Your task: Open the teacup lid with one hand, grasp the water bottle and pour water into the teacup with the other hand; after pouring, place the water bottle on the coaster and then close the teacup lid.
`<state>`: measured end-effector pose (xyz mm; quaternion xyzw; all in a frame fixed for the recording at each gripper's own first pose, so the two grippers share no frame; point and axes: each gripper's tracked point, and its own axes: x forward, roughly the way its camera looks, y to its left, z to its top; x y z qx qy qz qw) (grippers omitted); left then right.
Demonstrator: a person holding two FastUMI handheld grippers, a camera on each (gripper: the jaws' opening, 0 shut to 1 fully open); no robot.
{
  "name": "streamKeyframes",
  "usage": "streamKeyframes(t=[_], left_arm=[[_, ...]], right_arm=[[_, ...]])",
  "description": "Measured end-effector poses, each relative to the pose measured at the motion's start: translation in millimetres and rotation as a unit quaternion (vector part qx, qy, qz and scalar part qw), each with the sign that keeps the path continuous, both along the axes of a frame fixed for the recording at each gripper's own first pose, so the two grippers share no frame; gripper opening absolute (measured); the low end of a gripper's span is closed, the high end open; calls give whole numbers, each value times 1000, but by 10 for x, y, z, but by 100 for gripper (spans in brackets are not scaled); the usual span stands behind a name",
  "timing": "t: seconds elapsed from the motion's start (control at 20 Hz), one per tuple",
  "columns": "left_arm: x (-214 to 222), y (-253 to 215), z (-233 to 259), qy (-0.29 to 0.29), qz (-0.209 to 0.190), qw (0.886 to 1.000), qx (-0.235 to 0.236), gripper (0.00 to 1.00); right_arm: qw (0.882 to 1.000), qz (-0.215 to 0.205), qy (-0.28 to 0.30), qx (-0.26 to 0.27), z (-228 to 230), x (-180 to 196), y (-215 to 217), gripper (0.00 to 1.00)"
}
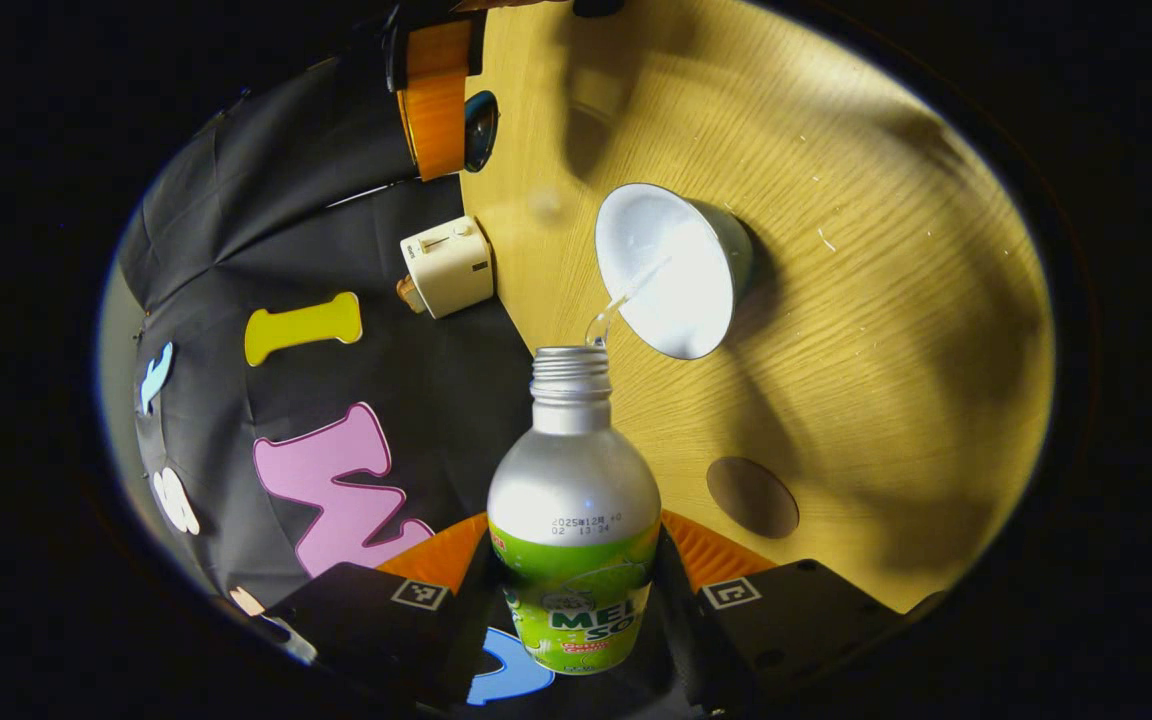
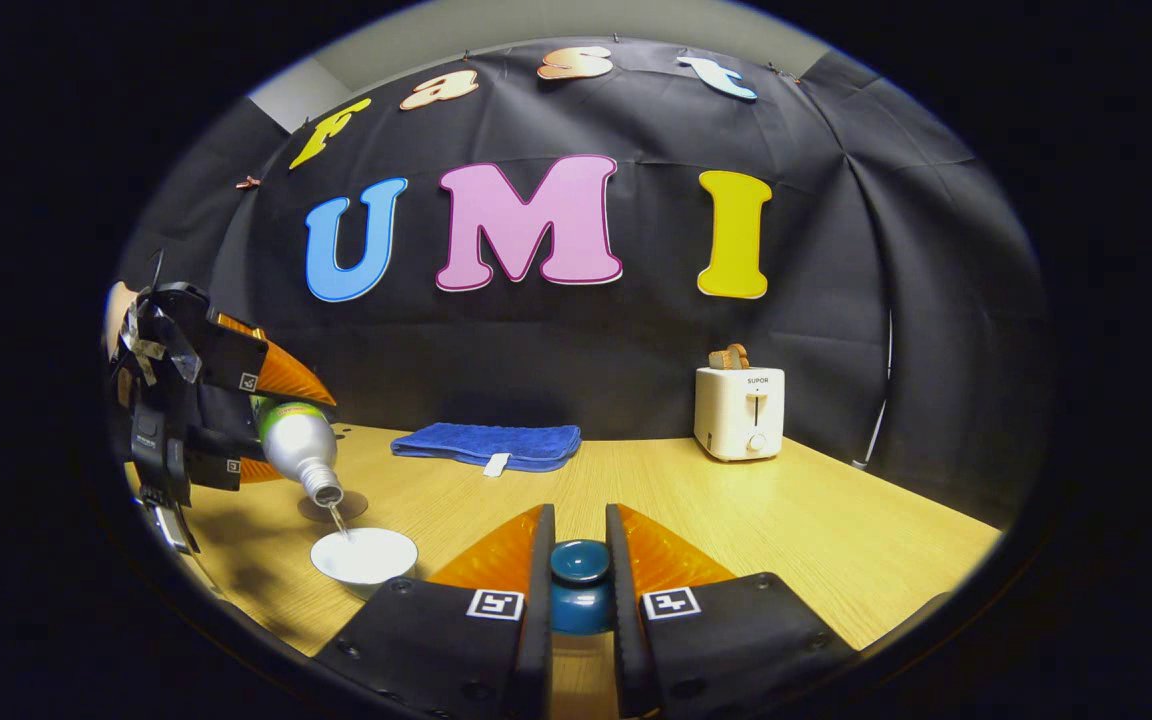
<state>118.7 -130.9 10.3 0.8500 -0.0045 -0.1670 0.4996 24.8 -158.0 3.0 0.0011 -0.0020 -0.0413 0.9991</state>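
My left gripper (image 1: pixel 574 560) is shut on a silver water bottle (image 1: pixel 573 500) with a green label. The uncapped bottle is tilted, and a thin stream of water runs from its mouth into the white teacup (image 1: pixel 671 270) on the wooden table. A brown round coaster (image 1: pixel 752 497) lies bare near the cup. In the right gripper view the left gripper (image 2: pixel 271 425) holds the bottle (image 2: pixel 298 445) over the cup (image 2: pixel 364 555), with the coaster (image 2: pixel 333 507) just behind. My right gripper (image 2: pixel 580 530) is shut on the dark teal teacup lid (image 2: pixel 579 575), held above the table away from the cup.
A white toaster (image 2: pixel 739 410) with toast in it stands at the back right by the black cloth wall. A folded blue towel (image 2: pixel 488 445) lies at the back of the table (image 2: pixel 786 530). The toaster (image 1: pixel 448 265) also appears in the left gripper view.
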Motion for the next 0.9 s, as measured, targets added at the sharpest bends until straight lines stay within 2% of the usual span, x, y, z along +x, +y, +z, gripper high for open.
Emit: streamKeyframes(t=[0.9], left_arm=[[34, -5, 78, -23, -6, 996, 87, 77]], right_arm=[[1000, 0, 0, 0, 3, -3, 3, 28]])
